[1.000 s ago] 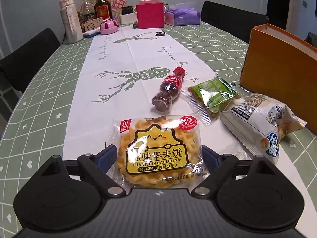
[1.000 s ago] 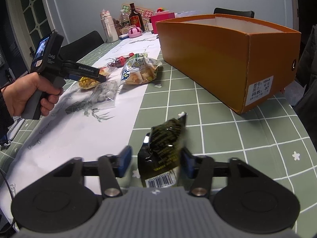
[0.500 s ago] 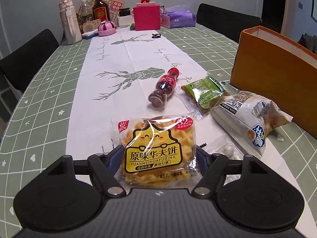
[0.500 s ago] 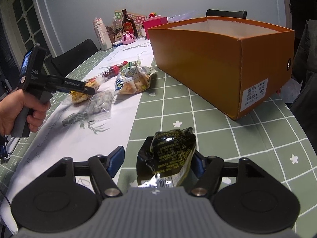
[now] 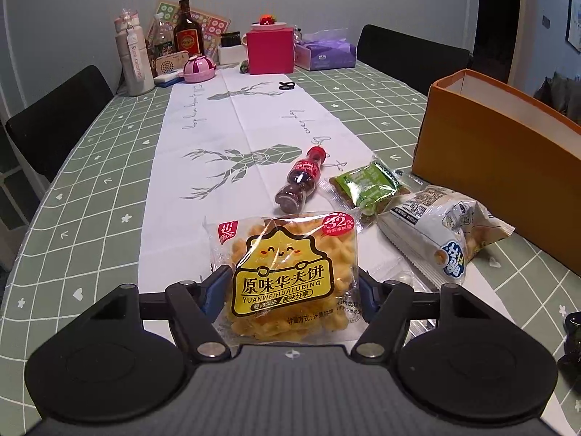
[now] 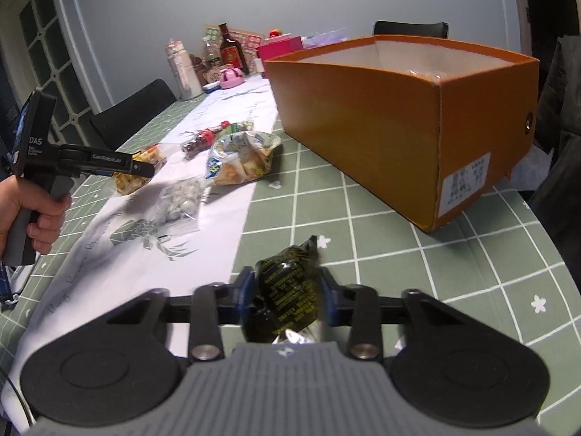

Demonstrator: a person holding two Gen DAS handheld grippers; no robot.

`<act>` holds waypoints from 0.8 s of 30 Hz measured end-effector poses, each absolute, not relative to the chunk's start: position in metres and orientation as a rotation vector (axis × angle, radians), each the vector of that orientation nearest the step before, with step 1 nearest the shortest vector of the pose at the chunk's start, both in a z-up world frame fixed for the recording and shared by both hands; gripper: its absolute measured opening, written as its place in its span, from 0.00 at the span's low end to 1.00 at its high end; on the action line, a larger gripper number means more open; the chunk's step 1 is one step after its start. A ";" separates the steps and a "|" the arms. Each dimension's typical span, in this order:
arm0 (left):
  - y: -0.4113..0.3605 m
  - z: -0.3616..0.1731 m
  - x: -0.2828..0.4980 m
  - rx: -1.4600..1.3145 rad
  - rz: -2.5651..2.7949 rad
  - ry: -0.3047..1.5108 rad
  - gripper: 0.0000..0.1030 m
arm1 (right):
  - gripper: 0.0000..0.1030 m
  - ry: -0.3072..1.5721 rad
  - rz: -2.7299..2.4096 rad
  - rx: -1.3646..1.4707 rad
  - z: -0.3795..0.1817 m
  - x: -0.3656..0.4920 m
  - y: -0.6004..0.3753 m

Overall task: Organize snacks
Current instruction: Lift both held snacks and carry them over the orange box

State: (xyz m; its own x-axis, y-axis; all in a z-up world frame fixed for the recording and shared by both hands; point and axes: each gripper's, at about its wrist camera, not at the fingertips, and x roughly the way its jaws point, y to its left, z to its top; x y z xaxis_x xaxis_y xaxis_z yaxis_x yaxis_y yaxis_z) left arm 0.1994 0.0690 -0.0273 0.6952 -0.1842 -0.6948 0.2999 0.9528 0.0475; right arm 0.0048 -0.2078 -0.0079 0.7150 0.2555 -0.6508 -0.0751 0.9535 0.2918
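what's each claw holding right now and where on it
Left claw pinches the yellow waffle snack pack by its lower side edges. Right claw squeezes the dark foil packet across its middle.

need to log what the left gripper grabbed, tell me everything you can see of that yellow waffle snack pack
The yellow waffle snack pack is a clear crinkly plastic bag of golden waffle pieces, with a yellow smiling-face label in black Chinese characters, "YUANWEIHUAFUBING", and a red "32%" badge. It stands nearly upright, label toward the camera, between the left gripper's blue pads, whose jaws have just been closing on its sides. In the right wrist view it hangs above the white table runner.
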 end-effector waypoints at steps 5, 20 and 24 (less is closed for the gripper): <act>0.067 -0.017 0.192 0.166 -0.279 0.735 0.76 | 0.34 0.748 0.188 0.239 -0.003 0.000 -0.208; 0.050 0.027 0.169 0.190 -0.338 0.645 0.75 | 0.34 0.642 0.194 0.192 0.043 -0.004 -0.219; 0.036 0.038 0.164 0.201 -0.373 0.616 0.75 | 0.34 0.598 0.185 0.175 0.058 -0.001 -0.227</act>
State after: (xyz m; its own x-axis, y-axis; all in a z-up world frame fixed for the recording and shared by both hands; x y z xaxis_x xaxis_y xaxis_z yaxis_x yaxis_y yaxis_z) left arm 0.1643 0.0358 0.0376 0.7523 -0.2804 -0.5962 0.3988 0.9141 0.0733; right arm -0.0014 -0.2273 0.0584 0.8108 0.2228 -0.5413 -0.1215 0.9687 0.2167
